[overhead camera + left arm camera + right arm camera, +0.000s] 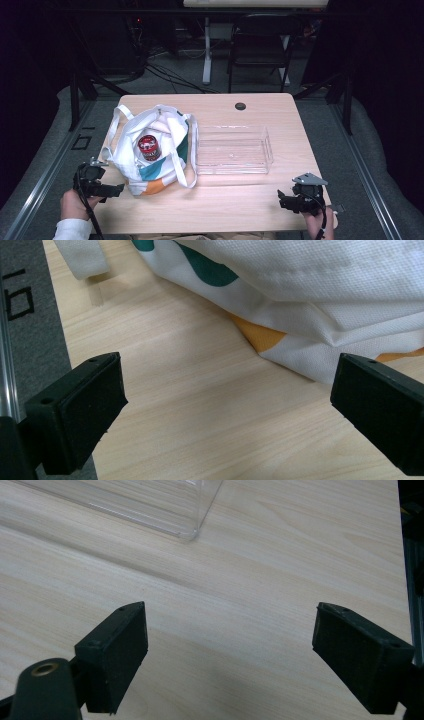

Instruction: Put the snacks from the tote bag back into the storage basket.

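Left gripper [118,189] fingers wide beside tote bag [150,175] (red can [148,147] inside), right gripper [281,199] fingers wide, empty.

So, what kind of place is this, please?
Probably a lab or recording workspace, not a home: a plain wooden table stands between dark curtains, cables lie on the floor behind it, and a folding chair waits at another desk.

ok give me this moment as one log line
left tongs: open, by tote bag | right tongs: open, near clear tray | red can: in bag
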